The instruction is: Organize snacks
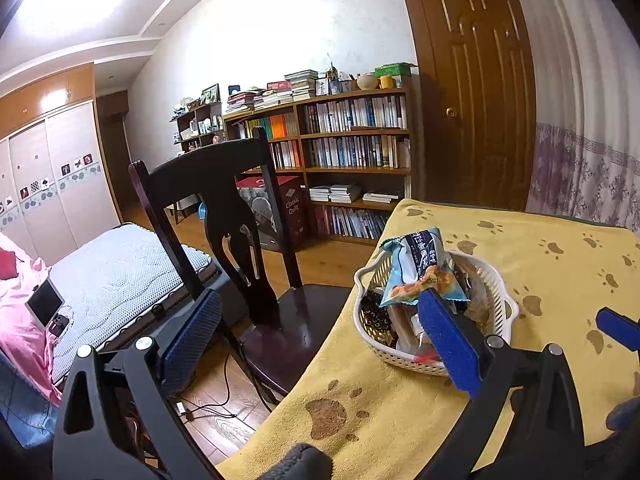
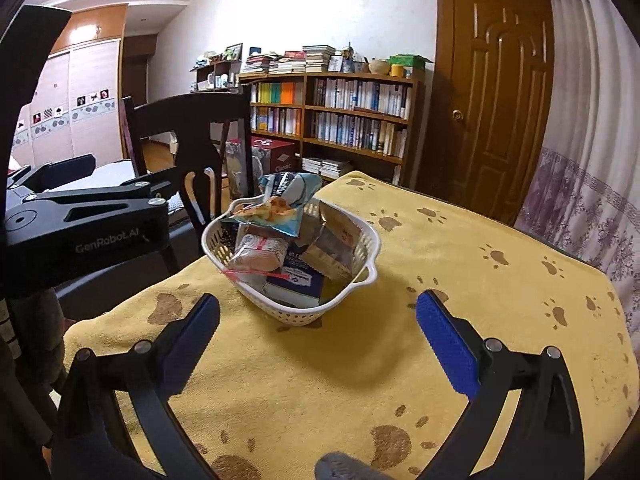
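White basket [image 2: 366, 240] sits on the table [image 2: 460, 280], on a yellow paw-print cloth [image 2: 320, 380] near the edge by a dark wooden chair [image 1: 224, 208]; it is heaped with snack packets, a pale blue packet [image 2: 290, 204] lying on top. Left tongs [image 1: 316, 328] spread wide and empty, left finger out over the chair and floor, right finger in front of the basket. Right tongs [image 2: 320, 320] also wide apart, holding nothing, low over the cloth just short of the basket.
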Available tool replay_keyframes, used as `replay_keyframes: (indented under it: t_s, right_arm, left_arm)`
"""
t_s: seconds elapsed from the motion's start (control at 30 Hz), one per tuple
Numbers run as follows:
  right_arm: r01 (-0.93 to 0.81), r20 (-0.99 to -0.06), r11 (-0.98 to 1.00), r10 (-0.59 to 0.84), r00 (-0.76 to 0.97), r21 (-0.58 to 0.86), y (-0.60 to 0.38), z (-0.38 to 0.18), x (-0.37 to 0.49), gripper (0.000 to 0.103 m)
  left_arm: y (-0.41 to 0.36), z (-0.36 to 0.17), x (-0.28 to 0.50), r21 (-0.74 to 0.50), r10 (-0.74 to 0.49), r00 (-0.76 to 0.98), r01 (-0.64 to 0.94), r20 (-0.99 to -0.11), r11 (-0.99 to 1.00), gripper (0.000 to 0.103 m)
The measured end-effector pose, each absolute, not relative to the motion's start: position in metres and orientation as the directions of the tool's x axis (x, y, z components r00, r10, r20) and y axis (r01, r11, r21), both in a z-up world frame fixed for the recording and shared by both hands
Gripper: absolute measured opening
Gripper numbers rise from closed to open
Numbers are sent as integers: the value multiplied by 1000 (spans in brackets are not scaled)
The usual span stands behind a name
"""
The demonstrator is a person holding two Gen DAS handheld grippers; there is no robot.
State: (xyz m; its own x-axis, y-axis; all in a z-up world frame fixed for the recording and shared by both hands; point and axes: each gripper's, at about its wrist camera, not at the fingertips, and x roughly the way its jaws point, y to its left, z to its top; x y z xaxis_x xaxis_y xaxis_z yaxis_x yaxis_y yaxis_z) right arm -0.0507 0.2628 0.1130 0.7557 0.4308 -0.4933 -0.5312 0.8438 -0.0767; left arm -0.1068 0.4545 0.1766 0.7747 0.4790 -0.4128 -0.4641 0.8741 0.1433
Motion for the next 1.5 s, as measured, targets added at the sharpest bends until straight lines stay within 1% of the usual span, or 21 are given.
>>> replay_keyframes:
  t_s: [0.33, 1.33, 1.5]
  right_arm:
    - [-526, -494, 845, 417, 763, -97, 264, 113, -53, 98]
    - [-560, -508, 822, 441, 740, -102, 269, 104, -58, 98]
    - [-545, -499, 830, 425, 755, -117, 269, 103, -61, 98]
  left_arm:
    - [455, 177, -107, 142, 475, 778, -460, -412, 876, 100]
    - [453, 178, -108, 147, 475, 777, -458, -413, 877, 100]
    - [454, 178, -109, 147, 476, 777, -459, -411, 876, 100]
